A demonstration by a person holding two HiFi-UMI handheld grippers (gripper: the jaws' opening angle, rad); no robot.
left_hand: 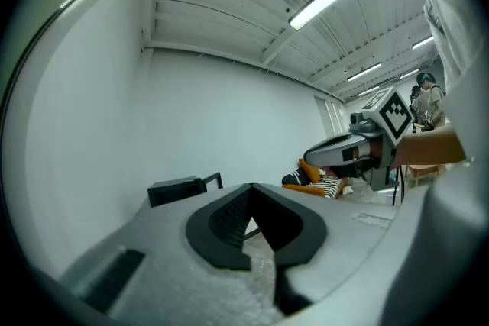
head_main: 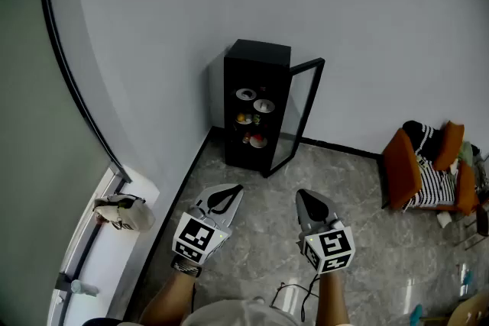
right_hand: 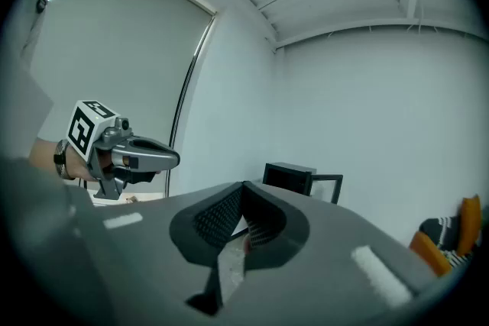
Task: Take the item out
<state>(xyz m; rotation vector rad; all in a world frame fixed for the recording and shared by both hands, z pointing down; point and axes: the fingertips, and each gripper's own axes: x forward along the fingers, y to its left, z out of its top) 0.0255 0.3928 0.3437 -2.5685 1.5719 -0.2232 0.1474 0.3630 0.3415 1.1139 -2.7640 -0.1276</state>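
Note:
A black cabinet (head_main: 256, 103) stands against the far wall with its glass door (head_main: 303, 114) swung open to the right. Its shelves hold small dishes: a white bowl (head_main: 245, 94), another (head_main: 263, 105), and food items lower down (head_main: 257, 140). My left gripper (head_main: 235, 189) and right gripper (head_main: 300, 195) hover side by side over the floor, well short of the cabinet, both pointing at it. Both are shut and hold nothing. The left gripper view has its shut jaws (left_hand: 250, 185) below the distant cabinet (left_hand: 179, 189). The right gripper view has its own (right_hand: 243, 184) beside the cabinet (right_hand: 294, 178).
An orange chair (head_main: 405, 168) draped with striped cloth stands at the right. A bag (head_main: 122, 211) lies on the window ledge at the left. A cable (head_main: 294, 290) lies on the marble floor near my feet.

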